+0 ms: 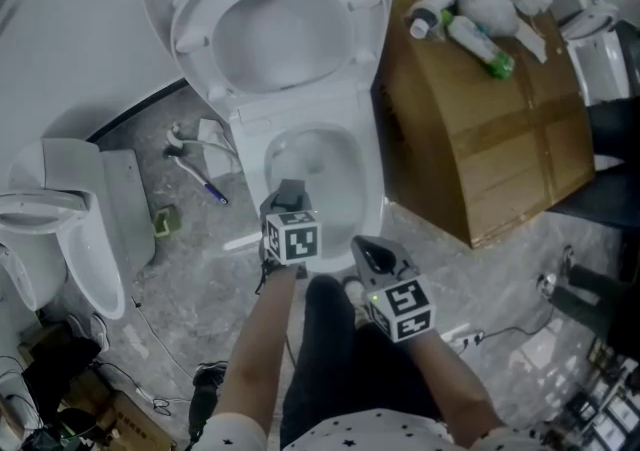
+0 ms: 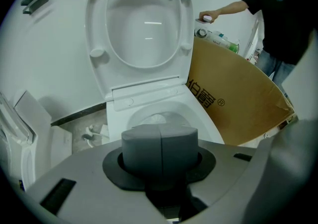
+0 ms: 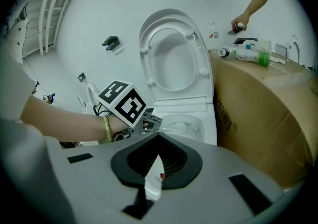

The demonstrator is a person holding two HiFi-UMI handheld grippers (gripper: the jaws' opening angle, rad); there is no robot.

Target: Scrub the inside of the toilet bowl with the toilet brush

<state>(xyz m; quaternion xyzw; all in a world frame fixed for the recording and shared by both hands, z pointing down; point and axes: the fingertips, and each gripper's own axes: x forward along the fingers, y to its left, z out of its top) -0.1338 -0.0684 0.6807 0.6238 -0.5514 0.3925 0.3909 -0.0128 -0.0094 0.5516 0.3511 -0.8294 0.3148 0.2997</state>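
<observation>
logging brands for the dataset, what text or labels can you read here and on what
"伯爵®" (characters are my best reading): dark print on the side of the cardboard box, left gripper view.
Same print in the right gripper view: too blurred to read.
Bottles on the box top: labels too small to read.
Toilet: no readable print.

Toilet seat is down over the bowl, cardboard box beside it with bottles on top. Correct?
Not quite: the toilet seat is raised and leans back, leaving the bowl open, as the head view shows. The cardboard box does stand beside it with bottles on top.
</observation>
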